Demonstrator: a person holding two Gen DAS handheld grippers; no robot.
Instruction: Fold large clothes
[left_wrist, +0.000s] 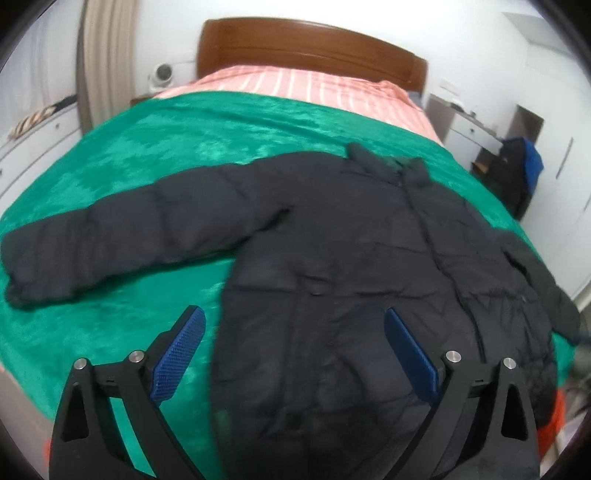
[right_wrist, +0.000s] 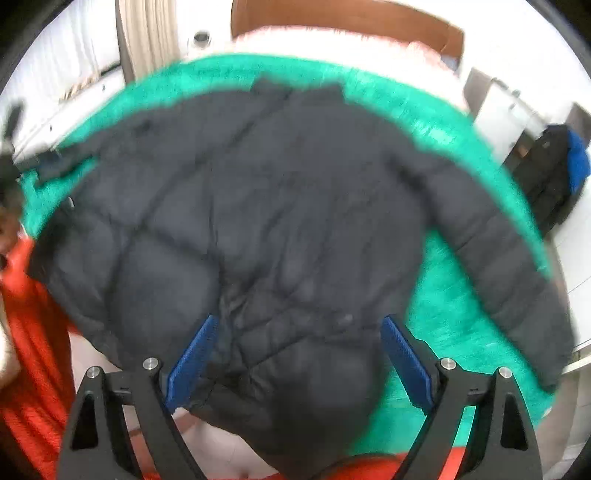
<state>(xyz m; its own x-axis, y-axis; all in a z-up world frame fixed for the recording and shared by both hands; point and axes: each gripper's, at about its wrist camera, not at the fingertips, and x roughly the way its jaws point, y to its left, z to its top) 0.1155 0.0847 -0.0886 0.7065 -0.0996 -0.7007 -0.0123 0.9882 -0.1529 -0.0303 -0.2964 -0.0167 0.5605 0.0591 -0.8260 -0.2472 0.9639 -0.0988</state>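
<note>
A black puffer jacket (left_wrist: 369, 251) lies front up on a green blanket (left_wrist: 147, 162) spread over the bed, collar toward the headboard. One sleeve (left_wrist: 110, 236) stretches flat out to the left. In the right wrist view the jacket (right_wrist: 258, 206) fills the middle, and its other sleeve (right_wrist: 502, 258) runs down the right side. My left gripper (left_wrist: 293, 314) hovers open over the jacket's lower left edge with nothing between its blue pads. My right gripper (right_wrist: 300, 321) is open above the hem, pads apart from the fabric.
A wooden headboard (left_wrist: 310, 48) and pink striped sheet (left_wrist: 295, 88) lie beyond the blanket. White drawers (left_wrist: 33, 147) stand at the left. Dark and blue clothes (left_wrist: 521, 166) hang at the right. Orange fabric (right_wrist: 33, 332) shows at the bed's near edge.
</note>
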